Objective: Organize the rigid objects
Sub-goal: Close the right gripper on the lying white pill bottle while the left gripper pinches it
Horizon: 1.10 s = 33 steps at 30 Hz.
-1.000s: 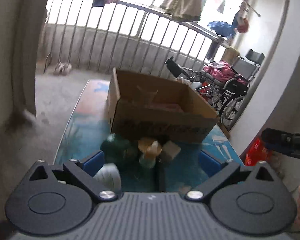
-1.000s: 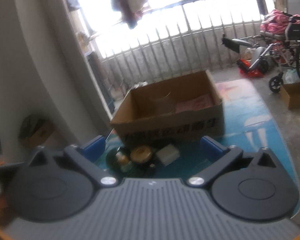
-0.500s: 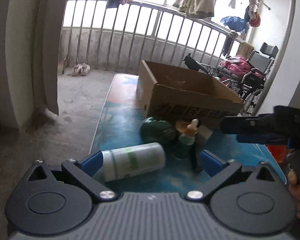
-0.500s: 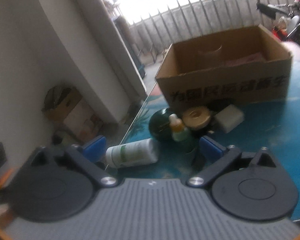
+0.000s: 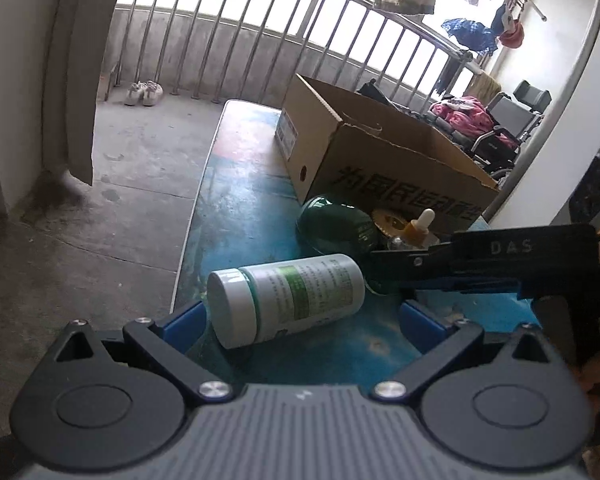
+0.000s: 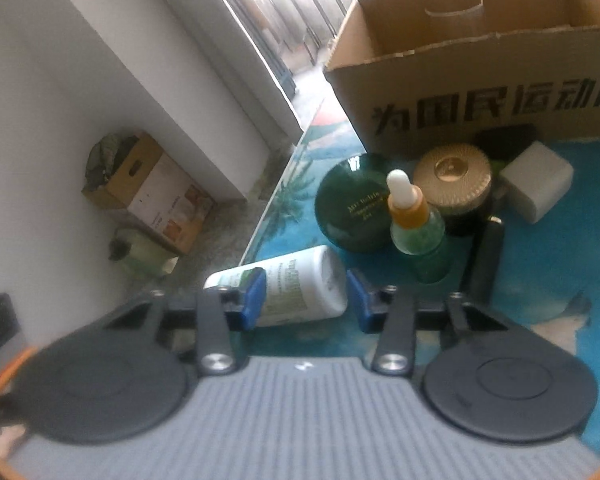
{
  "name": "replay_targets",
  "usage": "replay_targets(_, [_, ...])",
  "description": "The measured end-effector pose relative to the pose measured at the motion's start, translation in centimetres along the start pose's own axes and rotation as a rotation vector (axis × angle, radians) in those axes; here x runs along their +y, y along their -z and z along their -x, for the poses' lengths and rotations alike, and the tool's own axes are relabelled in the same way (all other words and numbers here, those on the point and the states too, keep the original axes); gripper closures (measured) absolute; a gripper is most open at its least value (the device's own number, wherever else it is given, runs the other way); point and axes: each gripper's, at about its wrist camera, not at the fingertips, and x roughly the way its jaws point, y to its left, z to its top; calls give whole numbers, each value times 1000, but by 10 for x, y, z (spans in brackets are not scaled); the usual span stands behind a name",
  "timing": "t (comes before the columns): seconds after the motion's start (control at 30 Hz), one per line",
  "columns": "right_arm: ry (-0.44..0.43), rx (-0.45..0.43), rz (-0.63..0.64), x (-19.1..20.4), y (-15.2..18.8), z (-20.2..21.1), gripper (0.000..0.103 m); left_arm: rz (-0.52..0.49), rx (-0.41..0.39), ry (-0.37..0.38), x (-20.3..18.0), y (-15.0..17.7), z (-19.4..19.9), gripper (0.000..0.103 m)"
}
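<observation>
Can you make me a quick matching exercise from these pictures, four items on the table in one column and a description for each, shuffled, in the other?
Things:
1. pill bottle
2. dropper bottle
3. cardboard box
4. white block

Descriptions:
A. open-topped, printed lettering on its side
B. lying on its side
C. standing upright, white tip
D. rightmost of the cluster, in the right wrist view

Pairs: 1-B, 2-C, 3-A, 4-D
</observation>
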Motion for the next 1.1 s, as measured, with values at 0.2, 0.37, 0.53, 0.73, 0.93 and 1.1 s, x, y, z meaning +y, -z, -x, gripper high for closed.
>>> replay_targets(0.2, [1, 19, 7, 1, -1, -14, 70, 21, 24, 26, 7, -3, -12, 0])
replay_targets(0.37, [0, 34, 6, 0, -3, -24, 75, 21, 41, 41, 7, -4, -18, 0])
replay_targets(0.53, [-9, 40, 19, 1, -4, -29, 77, 16, 49, 41, 4, -4, -22, 0])
replay_targets(0.73, [-31, 47, 1, -4, -2, -28, 77, 9, 48, 18, -4, -5, -18, 0])
replay_targets(0.93, [-99, 55, -98, -20, 4, -22, 77, -31, 23, -2, -18, -5, -5, 0])
replay_targets(1.1, [-160, 56, -197, -41, 15, -14, 77, -102, -7, -5, -39, -3, 6, 0])
